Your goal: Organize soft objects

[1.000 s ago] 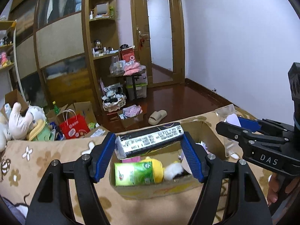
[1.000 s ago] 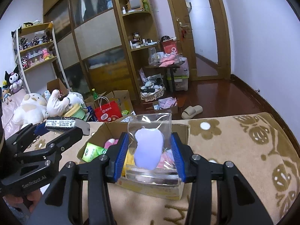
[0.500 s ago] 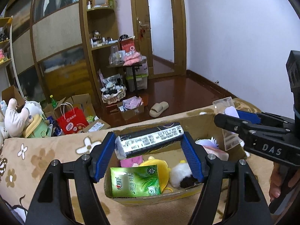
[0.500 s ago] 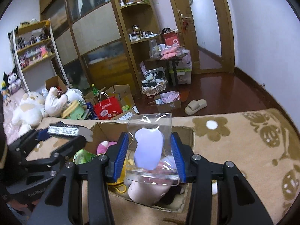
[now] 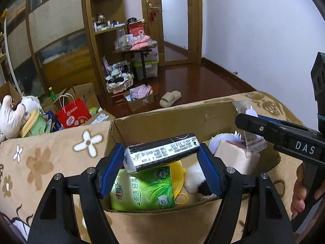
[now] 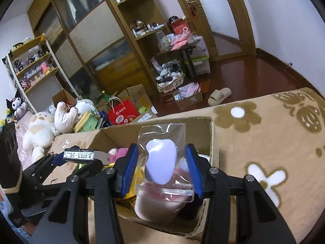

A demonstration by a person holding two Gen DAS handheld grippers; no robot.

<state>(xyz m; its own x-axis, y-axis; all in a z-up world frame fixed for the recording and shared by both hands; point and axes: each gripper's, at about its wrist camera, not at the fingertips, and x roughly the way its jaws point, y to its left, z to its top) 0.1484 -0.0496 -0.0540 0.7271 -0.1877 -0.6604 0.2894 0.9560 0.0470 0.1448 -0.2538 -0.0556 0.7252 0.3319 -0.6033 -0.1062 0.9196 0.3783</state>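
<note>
My left gripper (image 5: 161, 169) is shut on a dark tissue pack (image 5: 160, 154) and holds it over the open cardboard box (image 5: 168, 120). My right gripper (image 6: 162, 169) is shut on a clear plastic bag with a lilac soft item (image 6: 161, 163), held over the box's right half (image 6: 213, 142). Inside the box lie a green tissue pack (image 5: 142, 189), a yellow item (image 5: 178, 174), a white and black plush (image 5: 195, 178) and a pale pink soft block (image 5: 235, 158). Each gripper shows in the other's view, the right (image 5: 251, 122) and the left (image 6: 79, 155).
The box sits on a tan flower-patterned blanket (image 6: 264, 142). Beyond the bed edge are plush toys (image 6: 46, 124), a red paper bag (image 6: 121, 113), cardboard boxes, a basket (image 5: 119, 83), a slipper (image 5: 170, 98) and wooden shelving (image 6: 126, 40).
Both grippers have moved forward and down over the box with their loads still held. The box contents now show closer and more fully.
</note>
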